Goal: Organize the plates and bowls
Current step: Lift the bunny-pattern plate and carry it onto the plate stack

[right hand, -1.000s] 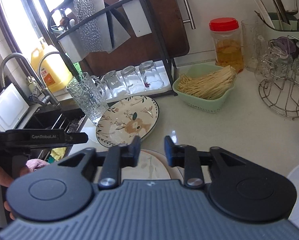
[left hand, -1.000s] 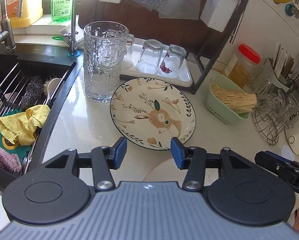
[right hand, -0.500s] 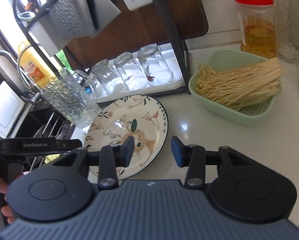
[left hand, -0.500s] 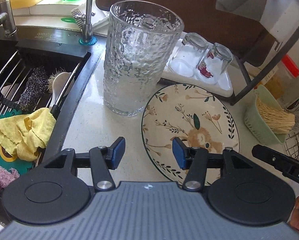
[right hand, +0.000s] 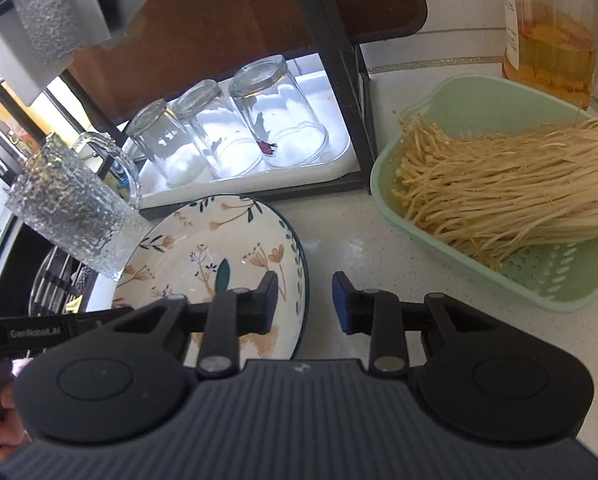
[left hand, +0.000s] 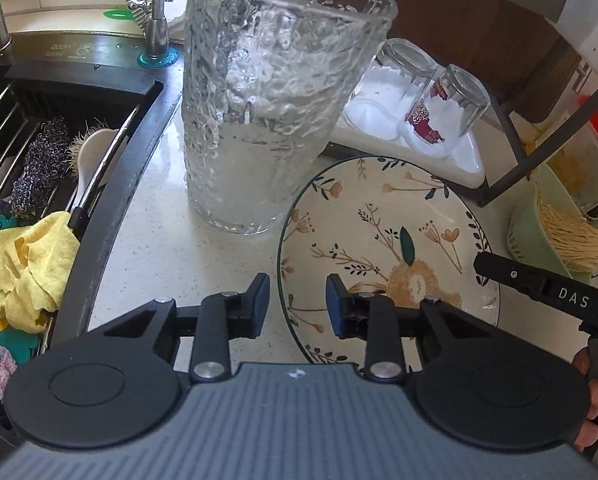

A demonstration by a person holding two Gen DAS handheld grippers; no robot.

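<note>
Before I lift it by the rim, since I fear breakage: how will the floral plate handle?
The floral plate looks like glazed ceramic: probably stiff, slippery, chippable. It lies flat beside the textured glass pitcher, so sliding it may knock that.

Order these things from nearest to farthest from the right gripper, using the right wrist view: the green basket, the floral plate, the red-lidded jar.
1. floral plate: rim between the right gripper fingers, left.
2. green basket: right, beyond.
3. red-lidded jar: far right, by the wall.

Both tools angled down, left tool [left hand: 295, 304] & right tool [right hand: 305, 302] jaws just narrowed, gap remains, nothing gripped.
</note>
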